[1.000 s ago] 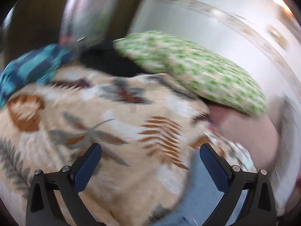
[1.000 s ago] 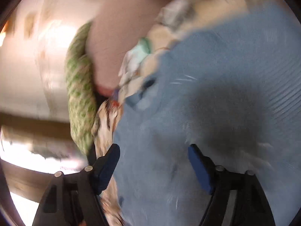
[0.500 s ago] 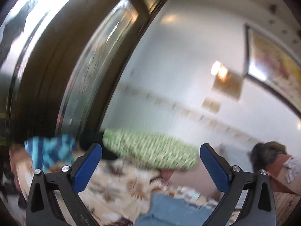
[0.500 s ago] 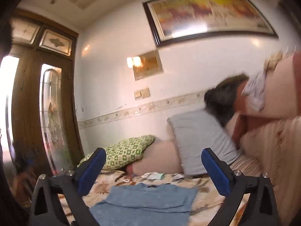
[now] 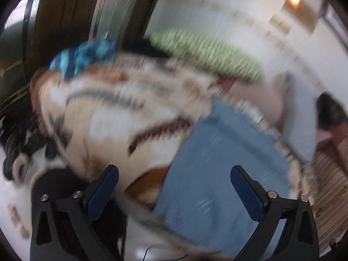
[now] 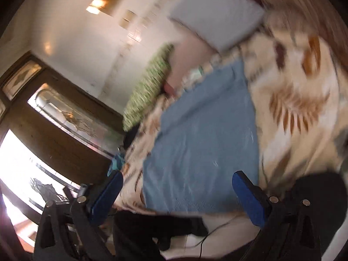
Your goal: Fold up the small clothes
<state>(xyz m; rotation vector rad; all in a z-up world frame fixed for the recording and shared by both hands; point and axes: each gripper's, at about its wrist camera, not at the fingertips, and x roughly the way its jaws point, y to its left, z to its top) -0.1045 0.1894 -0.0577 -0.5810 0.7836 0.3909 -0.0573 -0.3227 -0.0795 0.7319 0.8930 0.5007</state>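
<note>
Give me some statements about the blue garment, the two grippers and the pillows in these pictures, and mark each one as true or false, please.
1. The blue garment lies on a leaf-patterned blanket. True.
2. The left gripper is clamped on the blue garment. False: its jaws are wide apart and hold nothing.
3. The right gripper is open and empty. True.
4. The green patterned pillow lies on top of the blue garment. False: it lies beyond the garment, near the wall, apart from it.
5. A blue checked cloth sits near the far edge of the blanket, by the wooden door. True.
6. The blue garment is hanging in the air. False: it lies flat on the blanket.
</note>
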